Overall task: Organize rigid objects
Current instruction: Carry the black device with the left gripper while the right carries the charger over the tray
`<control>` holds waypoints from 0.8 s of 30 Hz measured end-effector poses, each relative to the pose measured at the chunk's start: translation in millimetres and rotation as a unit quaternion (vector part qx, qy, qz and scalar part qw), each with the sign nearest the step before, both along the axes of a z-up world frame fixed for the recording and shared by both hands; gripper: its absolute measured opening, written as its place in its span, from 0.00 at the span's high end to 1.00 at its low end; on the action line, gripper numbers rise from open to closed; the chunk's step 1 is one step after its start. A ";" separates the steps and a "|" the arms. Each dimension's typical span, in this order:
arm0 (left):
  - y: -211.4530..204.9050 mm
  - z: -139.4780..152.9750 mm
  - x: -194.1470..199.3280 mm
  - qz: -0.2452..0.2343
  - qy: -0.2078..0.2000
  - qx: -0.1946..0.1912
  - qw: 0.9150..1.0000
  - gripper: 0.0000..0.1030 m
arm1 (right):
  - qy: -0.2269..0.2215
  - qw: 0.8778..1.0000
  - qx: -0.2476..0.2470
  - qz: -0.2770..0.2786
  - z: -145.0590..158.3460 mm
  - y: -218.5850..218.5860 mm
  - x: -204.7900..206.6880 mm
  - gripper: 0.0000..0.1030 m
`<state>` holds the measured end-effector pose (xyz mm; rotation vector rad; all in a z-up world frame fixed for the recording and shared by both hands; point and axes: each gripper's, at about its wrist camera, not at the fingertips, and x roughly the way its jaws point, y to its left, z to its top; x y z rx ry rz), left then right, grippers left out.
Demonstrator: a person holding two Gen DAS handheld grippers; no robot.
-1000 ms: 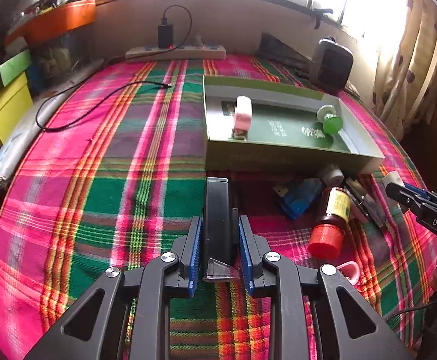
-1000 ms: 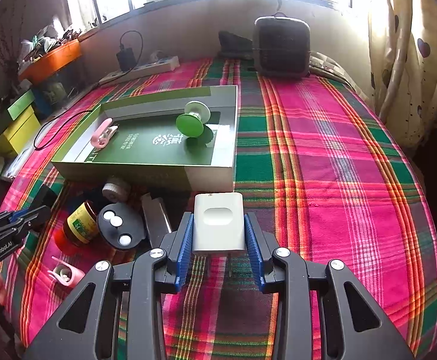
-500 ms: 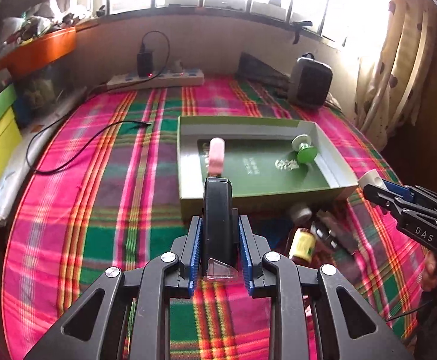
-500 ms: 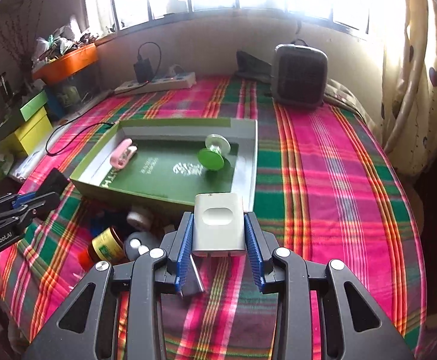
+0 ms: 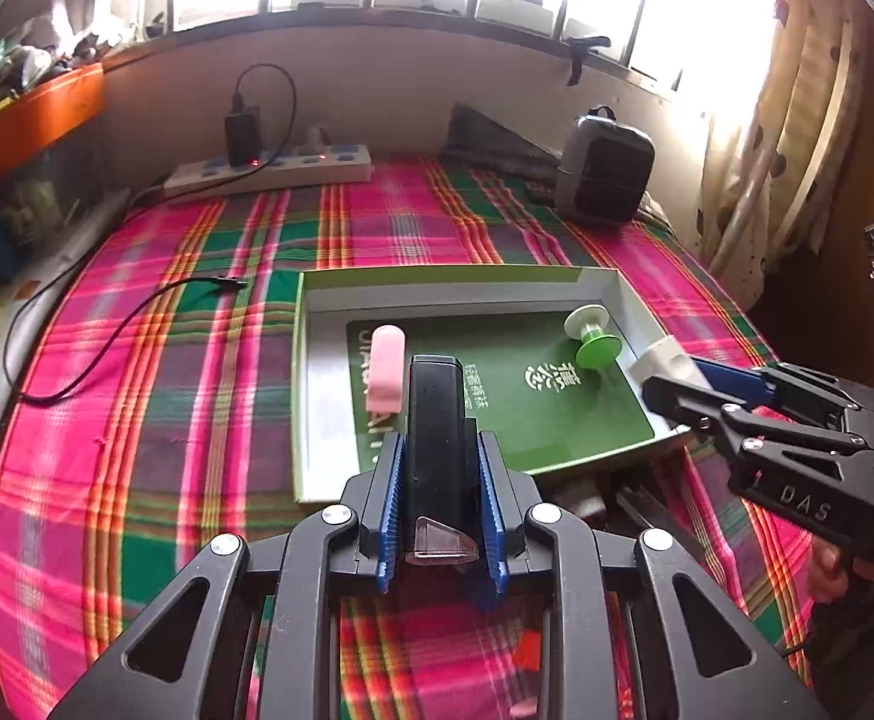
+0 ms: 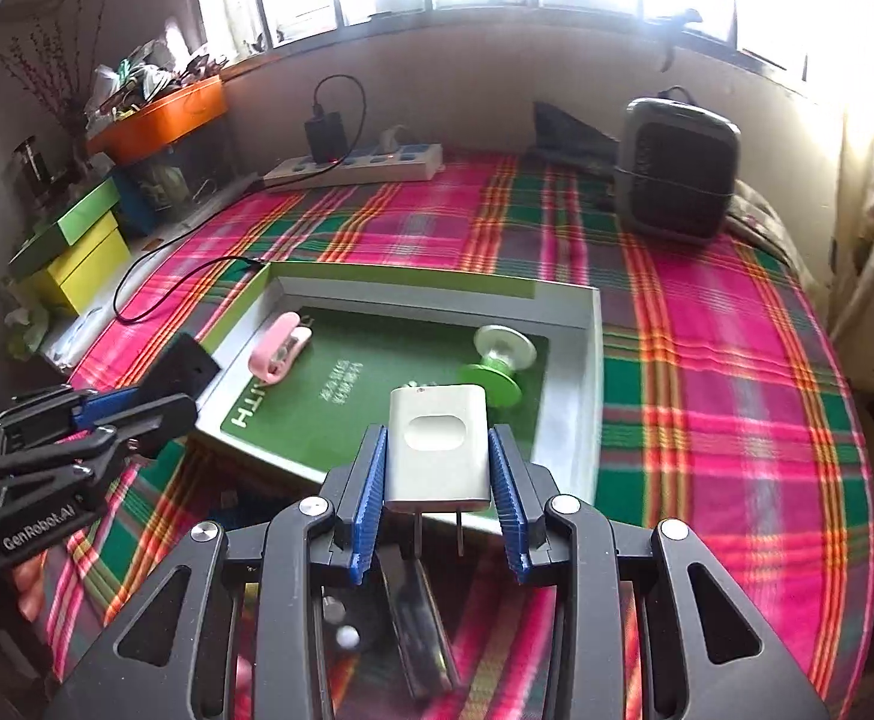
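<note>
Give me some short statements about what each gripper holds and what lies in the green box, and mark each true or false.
1. The left gripper holds a black block between its fingers. True.
2. The right gripper is empty. False: it holds a white plug adapter.
3. A pink clip lies in the green box. True.
4. The green spool lies on the tablecloth outside the box. False: it is inside the box.
</note>
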<state>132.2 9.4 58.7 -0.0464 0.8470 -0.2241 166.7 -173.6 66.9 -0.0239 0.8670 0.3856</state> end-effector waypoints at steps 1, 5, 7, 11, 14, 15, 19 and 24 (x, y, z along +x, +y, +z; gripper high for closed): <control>-1.3 -1.2 3.2 -0.001 0.001 -0.001 1.000 0.78 | 0.003 1.000 0.002 0.004 -0.8 1.4 2.6 0.66; -3.5 -5.9 14.1 -0.011 0.009 -0.013 1.000 0.78 | 0.012 1.000 -0.002 0.012 -6.0 11.0 18.4 0.66; -5.5 -9.7 19.3 -0.012 0.013 -0.008 1.000 0.78 | 0.015 1.000 -0.002 0.015 -8.9 13.7 26.5 0.66; -6.6 -15.7 28.3 -0.013 0.018 -0.005 1.000 0.78 | 0.033 0.999 0.005 0.020 -18.0 17.5 43.3 0.66; -6.4 -20.3 35.6 -0.012 0.023 -0.001 1.000 0.78 | 0.043 0.999 0.015 0.024 -23.5 18.8 51.7 0.66; -6.8 -21.1 37.2 -0.013 0.023 0.000 1.000 0.78 | 0.044 0.999 0.015 0.026 -25.2 20.1 54.7 0.66; -6.6 -25.3 43.6 -0.013 0.027 0.003 1.000 0.78 | 0.046 0.998 0.006 0.030 -30.0 24.2 60.6 0.66; -8.2 -31.0 50.0 -0.011 0.029 0.010 0.999 0.78 | 0.047 0.998 -0.010 0.033 -37.0 29.8 68.2 0.66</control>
